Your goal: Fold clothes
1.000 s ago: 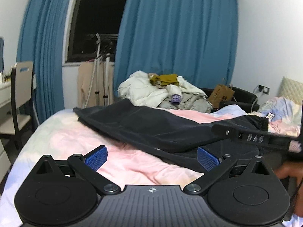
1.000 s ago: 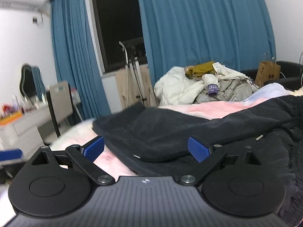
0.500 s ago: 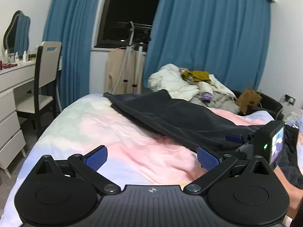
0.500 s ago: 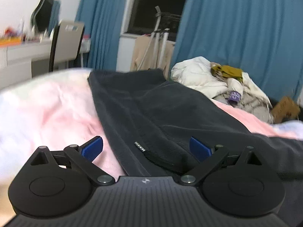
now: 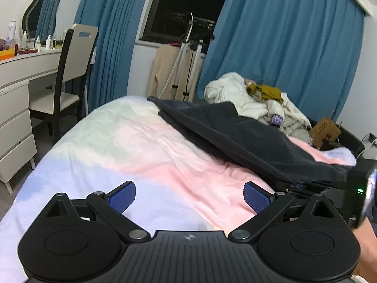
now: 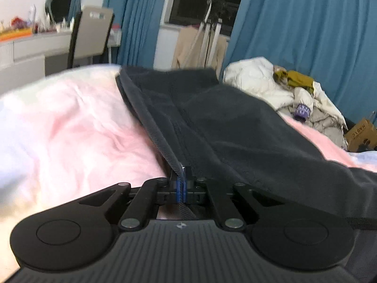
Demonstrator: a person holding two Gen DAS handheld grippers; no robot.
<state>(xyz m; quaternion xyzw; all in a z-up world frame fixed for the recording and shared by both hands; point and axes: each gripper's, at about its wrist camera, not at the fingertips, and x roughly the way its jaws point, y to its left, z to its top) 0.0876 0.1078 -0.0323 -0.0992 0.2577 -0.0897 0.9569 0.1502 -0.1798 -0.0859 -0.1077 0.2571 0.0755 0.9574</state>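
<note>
Now the dark charcoal fleece garment [image 6: 235,127], lying lengthwise across the pink pastel bedsheet [image 5: 146,155], has its ribbed edge pinched.
Half a second ago the right gripper [image 6: 181,186] stood spread; its fingers now press shut on that hem, probably readying a fold, while the left gripper [image 5: 189,197] hangs spread above the sheet.

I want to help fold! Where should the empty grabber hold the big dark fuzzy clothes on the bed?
The left gripper is open over the pastel bedsheet. The right gripper is shut on the near ribbed hem of the dark fleece garment. I'd take the same long edge farther along, coming from the bare sheet side: that edge lies exposed there, probably easy to slide a finger under.
</note>
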